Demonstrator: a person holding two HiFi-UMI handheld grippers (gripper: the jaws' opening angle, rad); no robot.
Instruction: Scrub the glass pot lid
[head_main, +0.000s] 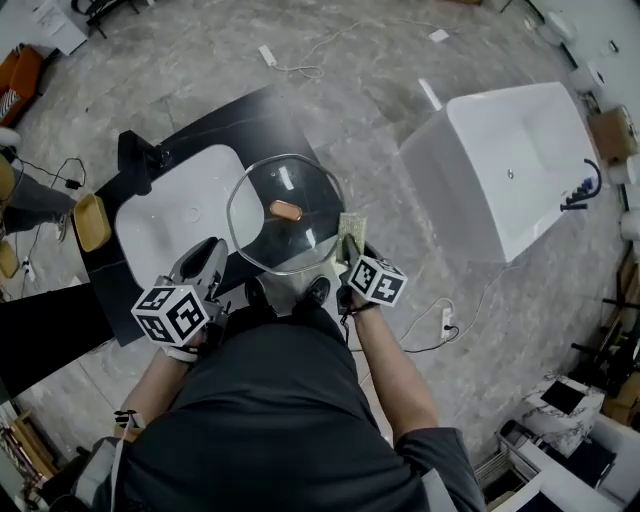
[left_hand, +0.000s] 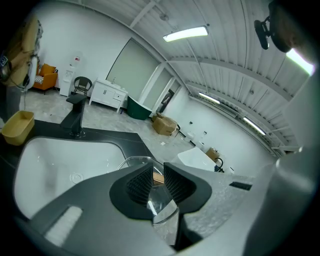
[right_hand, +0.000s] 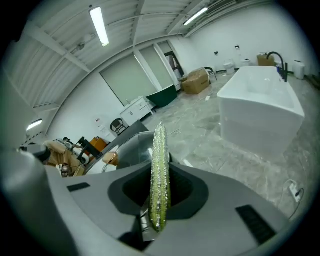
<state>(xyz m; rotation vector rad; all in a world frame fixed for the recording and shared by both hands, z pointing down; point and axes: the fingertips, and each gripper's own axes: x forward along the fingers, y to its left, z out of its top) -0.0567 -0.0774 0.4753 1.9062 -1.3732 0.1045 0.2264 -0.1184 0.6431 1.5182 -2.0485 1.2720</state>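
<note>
- Left gripper: jaws shut on the near-left rim of the glass pot lid. In the left gripper view the clear rim sits pinched between the two ribbed pads.
- Lid: held up in the air roughly level, with its brown knob facing up. In the head view it overlaps the right edge of the white sink and the dark counter.
- Right gripper: jaws clamped on a green scrub sponge, held edge-on and upright, covered in water droplets.
- Sponge sits at the lid's right rim; contact cannot be confirmed. In the right gripper view the lid lies just behind and to the left of the sponge.
- Surroundings: black faucet at the sink's far-left end, a yellow basket on the counter beside the sink, and a white bathtub well apart on the marble floor.
</note>
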